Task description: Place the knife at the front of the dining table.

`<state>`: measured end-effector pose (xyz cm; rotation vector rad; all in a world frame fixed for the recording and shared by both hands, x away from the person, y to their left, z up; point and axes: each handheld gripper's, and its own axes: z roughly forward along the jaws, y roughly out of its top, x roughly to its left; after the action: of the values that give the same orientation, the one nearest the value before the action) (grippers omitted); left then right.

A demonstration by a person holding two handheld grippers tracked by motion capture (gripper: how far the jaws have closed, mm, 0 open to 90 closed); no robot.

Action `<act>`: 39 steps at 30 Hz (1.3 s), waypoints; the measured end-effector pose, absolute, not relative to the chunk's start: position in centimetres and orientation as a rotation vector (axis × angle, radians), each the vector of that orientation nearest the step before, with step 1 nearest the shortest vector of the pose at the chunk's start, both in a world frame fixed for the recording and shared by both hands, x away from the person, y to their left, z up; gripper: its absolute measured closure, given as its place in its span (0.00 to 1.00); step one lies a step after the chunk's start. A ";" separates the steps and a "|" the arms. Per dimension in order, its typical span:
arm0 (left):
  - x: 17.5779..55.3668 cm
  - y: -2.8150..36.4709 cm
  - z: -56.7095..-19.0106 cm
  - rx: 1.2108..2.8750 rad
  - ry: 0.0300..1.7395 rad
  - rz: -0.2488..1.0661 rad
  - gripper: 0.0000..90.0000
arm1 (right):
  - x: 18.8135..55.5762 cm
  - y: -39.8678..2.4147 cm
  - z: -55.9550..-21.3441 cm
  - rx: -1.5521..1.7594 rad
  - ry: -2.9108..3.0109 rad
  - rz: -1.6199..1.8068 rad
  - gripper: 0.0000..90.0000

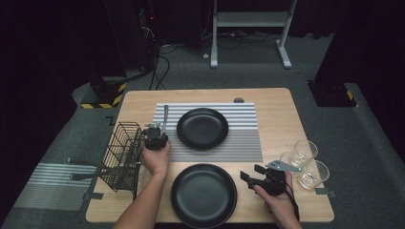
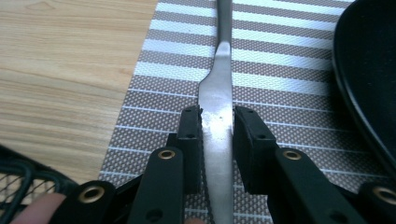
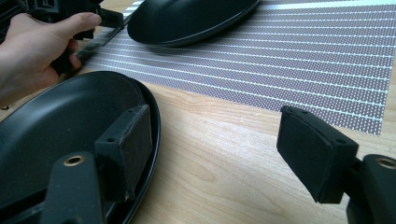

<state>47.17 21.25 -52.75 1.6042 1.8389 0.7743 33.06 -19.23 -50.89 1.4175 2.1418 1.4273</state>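
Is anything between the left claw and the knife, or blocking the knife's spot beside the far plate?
Nothing visible. The left claw straddles the knife, which lies flat on the striped mat just left of the far plate. Slight gaps show between pads and blade, and the mat around it is bare.

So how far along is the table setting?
Early on. Done: both plates are down, the far plate on the mat, the near plate on bare wood. In hand: the knife lies on the mat, between the left gripper fingers. Left: cutlery in the basket and the glasses. The right gripper is open.
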 end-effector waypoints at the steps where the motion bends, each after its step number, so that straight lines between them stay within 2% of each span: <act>1: 47.2 21.3 -52.8 1.600 1.843 0.776 0.81 | 33.1 -19.3 -50.9 1.420 2.142 1.427 0.30; 25: 47.5 21.3 -52.9 1.611 1.855 0.834 0.81 | 33.1 -19.2 -51.2 1.424 2.153 1.413 0.30; 32: 47.3 21.1 -53.0 1.647 1.800 0.857 0.69 | 33.1 -19.0 -51.1 1.417 2.154 1.417 0.30; 39: 46.7 20.7 -52.4 1.631 1.798 0.816 0.56 | 33.1 -19.1 -51.1 1.414 2.149 1.417 0.29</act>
<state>46.68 20.71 -52.42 1.6310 1.7985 0.8163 33.08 -19.05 -51.05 1.4138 2.1492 1.4173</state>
